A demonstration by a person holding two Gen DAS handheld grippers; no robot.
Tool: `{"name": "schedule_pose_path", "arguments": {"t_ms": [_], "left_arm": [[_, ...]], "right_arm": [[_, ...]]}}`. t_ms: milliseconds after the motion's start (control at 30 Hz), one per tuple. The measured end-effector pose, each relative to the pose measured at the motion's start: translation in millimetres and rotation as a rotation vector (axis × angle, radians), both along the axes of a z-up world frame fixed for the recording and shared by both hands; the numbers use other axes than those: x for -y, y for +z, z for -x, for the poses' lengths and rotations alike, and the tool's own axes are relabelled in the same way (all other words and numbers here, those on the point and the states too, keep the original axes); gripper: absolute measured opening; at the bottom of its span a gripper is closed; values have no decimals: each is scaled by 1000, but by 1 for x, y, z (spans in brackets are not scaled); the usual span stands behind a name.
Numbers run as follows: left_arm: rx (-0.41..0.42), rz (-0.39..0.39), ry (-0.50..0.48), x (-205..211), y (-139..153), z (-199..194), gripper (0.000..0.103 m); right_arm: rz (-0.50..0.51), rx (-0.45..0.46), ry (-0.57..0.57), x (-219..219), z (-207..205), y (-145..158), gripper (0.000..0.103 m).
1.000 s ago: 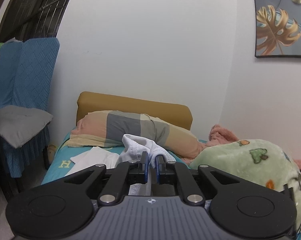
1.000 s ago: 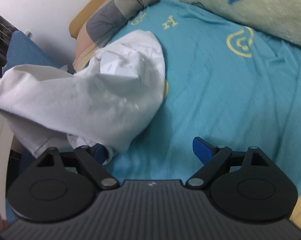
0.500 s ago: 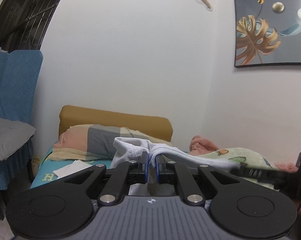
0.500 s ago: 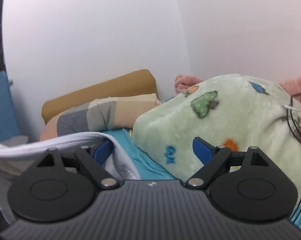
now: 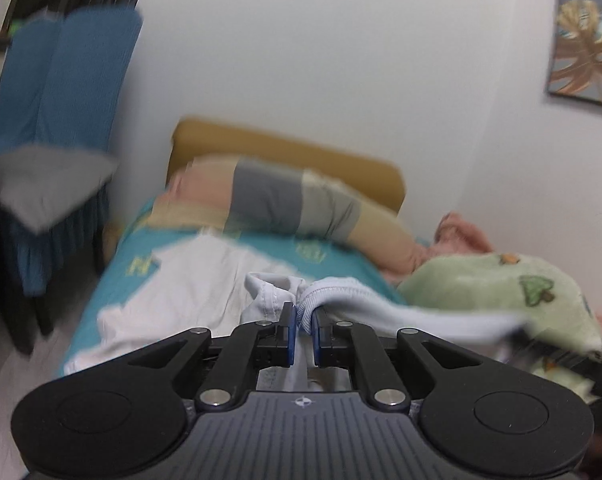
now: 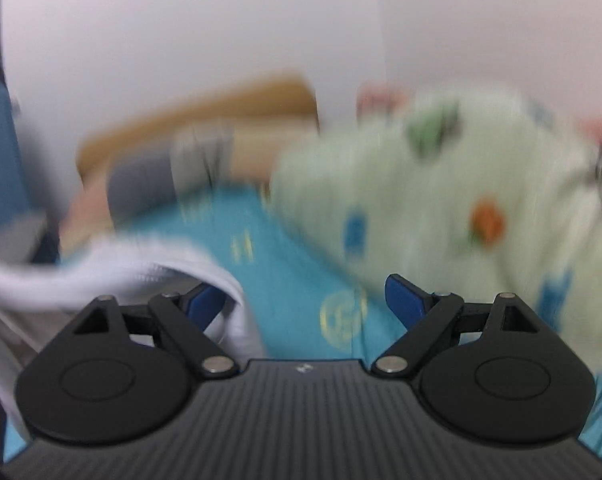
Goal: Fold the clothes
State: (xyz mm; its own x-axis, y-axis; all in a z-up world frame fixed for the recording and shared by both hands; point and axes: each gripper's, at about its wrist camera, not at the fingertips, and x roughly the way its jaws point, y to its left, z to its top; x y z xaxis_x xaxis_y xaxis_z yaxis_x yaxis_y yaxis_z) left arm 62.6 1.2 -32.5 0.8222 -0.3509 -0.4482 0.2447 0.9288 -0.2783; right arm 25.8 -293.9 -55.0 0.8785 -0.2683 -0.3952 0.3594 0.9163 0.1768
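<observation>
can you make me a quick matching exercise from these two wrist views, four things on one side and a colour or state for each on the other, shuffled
Things:
1. left gripper
2. right gripper
3. bed sheet
4. headboard

Descriptions:
A. teal with yellow prints
B. mustard brown
C. shut on the white garment
D. open, white cloth draped over one finger

Pairs: 1-C, 2-D, 3-A, 4-B

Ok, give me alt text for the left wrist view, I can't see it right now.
The left gripper is shut on a white garment whose ribbed edge trails right, above a teal bed sheet with more white cloth, a striped pillow and a green blanket.
</observation>
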Motion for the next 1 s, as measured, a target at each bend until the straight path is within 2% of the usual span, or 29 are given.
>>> {"name": "schedule_pose_path", "arguments": {"t_ms": [67, 133, 200, 267, 367, 467, 633, 733, 833, 900, 1000], "left_arm": [[-50, 5, -4, -3, -8, -8, 11], [-43, -41, -11, 0, -7, -6, 18], [-36, -86, -19, 3, -6, -3, 28], [-29, -131, -27, 5, -5, 0, 51], [-19, -199, -38, 10, -4, 4, 74], [56, -298, -83, 25, -2, 18, 84], [178, -482, -178, 63, -11, 37, 87], [229, -541, -177, 79, -21, 41, 87], [218, -544, -100, 83, -27, 30, 87], [194, -550, -54, 78, -29, 19, 87], [131, -501, -14, 62, -27, 8, 87]], "right_arm": [[-7, 69, 39, 1, 4, 12, 88], [-2, 103, 70, -1, 7, 19, 88], [22, 119, 94, -5, 8, 24, 88], [43, 124, 117, -10, 9, 25, 88], [45, 117, 145, -16, 9, 21, 88], [37, 108, 163, -20, 8, 21, 88], [26, 114, 183, -22, 10, 22, 88], [28, 137, 187, -23, 14, 26, 88], [23, 125, 192, -23, 13, 25, 88], [4, 86, 190, -20, 8, 20, 88], [-28, 5, 175, -13, 0, 8, 88]]}}
